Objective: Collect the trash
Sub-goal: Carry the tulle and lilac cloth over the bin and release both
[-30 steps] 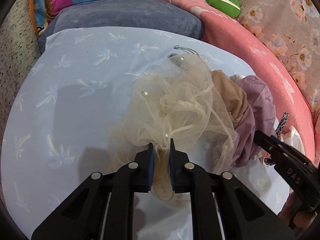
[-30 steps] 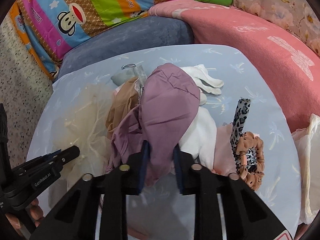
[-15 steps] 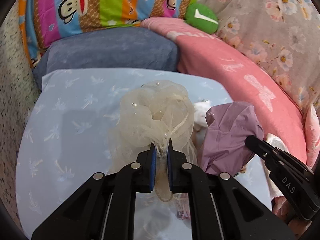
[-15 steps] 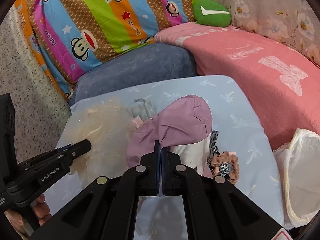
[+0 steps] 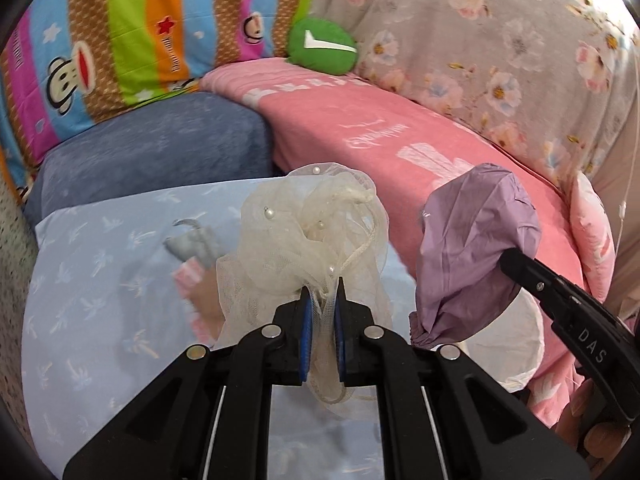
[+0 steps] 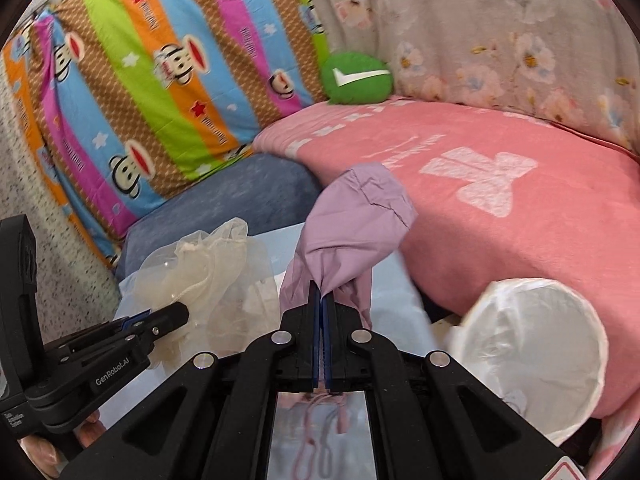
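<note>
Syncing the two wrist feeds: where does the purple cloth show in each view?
Left wrist: the purple cloth is right of centre, pinched by the right gripper that enters from the right edge.
Right wrist: the purple cloth is at centre, rising from the shut right gripper.
Shared landmark: the green cushion against the floral fabric, top centre in both.

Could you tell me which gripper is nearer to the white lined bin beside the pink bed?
Right. The right gripper, shut on the purple cloth, hangs just beside the white lined bin. The left gripper, shut on the cream mesh, is further away on the right gripper's other side.
</note>
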Available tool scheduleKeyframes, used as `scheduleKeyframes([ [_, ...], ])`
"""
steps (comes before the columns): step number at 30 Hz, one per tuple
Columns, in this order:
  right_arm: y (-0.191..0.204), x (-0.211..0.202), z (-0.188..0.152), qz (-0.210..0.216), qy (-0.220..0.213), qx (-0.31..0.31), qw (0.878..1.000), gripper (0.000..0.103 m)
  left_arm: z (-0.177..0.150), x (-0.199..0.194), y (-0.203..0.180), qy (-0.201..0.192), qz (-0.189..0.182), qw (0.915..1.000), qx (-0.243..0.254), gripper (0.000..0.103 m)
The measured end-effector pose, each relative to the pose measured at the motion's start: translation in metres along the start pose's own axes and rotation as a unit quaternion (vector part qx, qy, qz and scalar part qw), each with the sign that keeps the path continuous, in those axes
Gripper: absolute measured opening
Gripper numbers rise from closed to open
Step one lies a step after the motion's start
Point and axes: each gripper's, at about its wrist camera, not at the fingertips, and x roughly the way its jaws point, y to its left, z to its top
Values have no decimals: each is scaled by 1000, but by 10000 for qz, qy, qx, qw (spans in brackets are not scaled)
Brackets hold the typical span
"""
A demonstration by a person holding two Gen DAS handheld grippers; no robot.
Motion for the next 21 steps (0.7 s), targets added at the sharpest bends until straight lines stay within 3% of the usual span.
scheduleKeyframes([
  [9, -86, -34, -2, -536, -231, 475, 9972, 1, 3, 19, -77, 127, -402, 9974, 579, 9],
  [21, -165, -53, -18, -1040, -250, 975, 9895, 1, -4, 48, -157, 419, -788, 9899, 1099, 11],
])
